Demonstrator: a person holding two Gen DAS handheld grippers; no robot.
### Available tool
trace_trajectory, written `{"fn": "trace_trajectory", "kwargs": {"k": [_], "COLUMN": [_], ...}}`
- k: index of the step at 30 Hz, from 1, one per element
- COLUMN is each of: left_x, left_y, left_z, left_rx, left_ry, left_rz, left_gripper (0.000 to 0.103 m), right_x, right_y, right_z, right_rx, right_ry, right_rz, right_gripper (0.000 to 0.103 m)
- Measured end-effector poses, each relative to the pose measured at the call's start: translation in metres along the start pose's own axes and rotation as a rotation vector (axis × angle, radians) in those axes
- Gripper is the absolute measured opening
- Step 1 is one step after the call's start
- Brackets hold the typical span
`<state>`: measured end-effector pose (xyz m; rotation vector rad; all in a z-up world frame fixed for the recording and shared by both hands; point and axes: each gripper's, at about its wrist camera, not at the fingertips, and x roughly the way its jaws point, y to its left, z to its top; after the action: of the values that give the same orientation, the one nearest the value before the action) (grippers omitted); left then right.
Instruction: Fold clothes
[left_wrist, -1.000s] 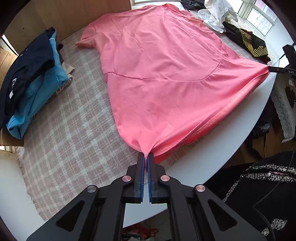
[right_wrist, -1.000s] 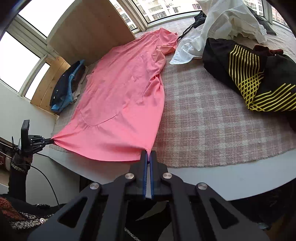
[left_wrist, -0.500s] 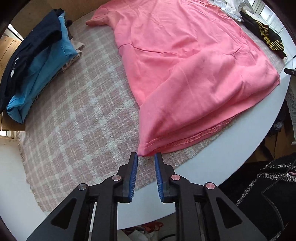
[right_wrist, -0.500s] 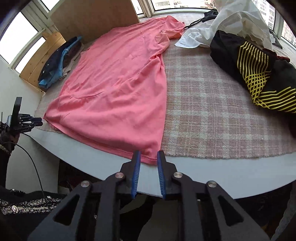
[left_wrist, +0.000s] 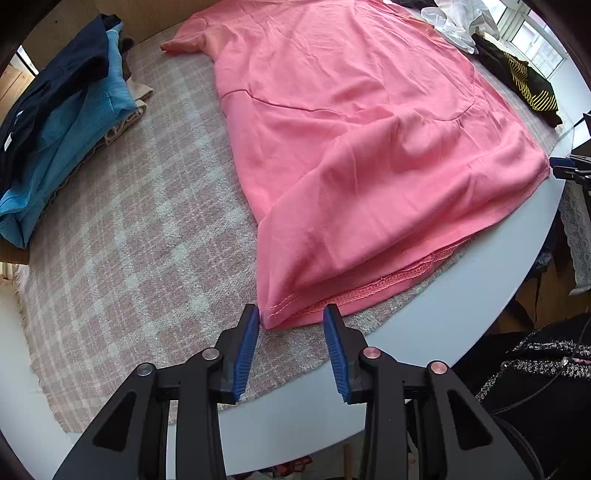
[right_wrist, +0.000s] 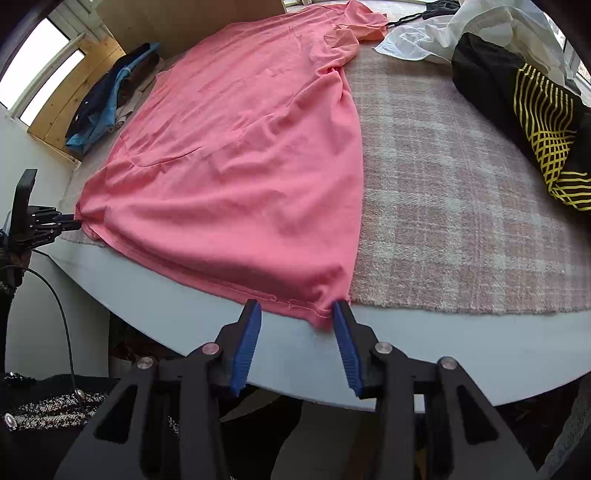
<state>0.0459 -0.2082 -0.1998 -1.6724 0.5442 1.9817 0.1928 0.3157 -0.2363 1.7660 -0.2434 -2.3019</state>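
A pink T-shirt (left_wrist: 369, 147) lies spread flat on the checked cloth, hem toward me and sleeves at the far end. My left gripper (left_wrist: 291, 314) hovers at the hem's left corner. That corner lies between the blue pads (left_wrist: 245, 343) without being pressed, and the jaws are closing. In the right wrist view the same T-shirt (right_wrist: 240, 166) reaches the table's rim. My right gripper (right_wrist: 295, 310) straddles the hem's right corner, which almost touches the right pad; its jaws are closing too, with no grip.
A folded stack of blue and navy clothes (left_wrist: 55, 129) sits at the left. A black garment with yellow stripes (right_wrist: 535, 122) and a white one (right_wrist: 461, 33) lie at the right. The checked cloth (left_wrist: 129, 240) covers a round white table (left_wrist: 480, 295).
Both grippers let go of the hem corners, which were pulled taut a second ago. The T-shirt has settled flat on the table. Both grippers sank toward the hem with jaws apart.
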Motion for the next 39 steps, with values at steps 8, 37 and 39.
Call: {"fn": "trace_trajectory", "kwargs": {"k": [8, 37, 39], "left_x": [-0.026, -0.052, -0.054], "left_y": [-0.009, -0.019, -0.019], "left_z": [-0.002, -0.011, 0.001], "left_rx": [0.102, 0.068, 0.088], "left_ry": [-0.037, -0.083, -0.099], "left_rz": [0.026, -0.045, -0.042], "left_gripper": [0.001, 0.001, 0.001], "right_x": [-0.042, -0.050, -0.053], "right_y": [-0.013, -0.030, -0.029], "right_z": [0.001, 0.033, 0.038], "right_rx": [0.075, 0.140, 0.133], "right_ry": [-0.069, -0.061, -0.070], "right_rz": [0.081, 0.101, 0.116], "right_gripper": [0.002, 0.002, 0.002]}}
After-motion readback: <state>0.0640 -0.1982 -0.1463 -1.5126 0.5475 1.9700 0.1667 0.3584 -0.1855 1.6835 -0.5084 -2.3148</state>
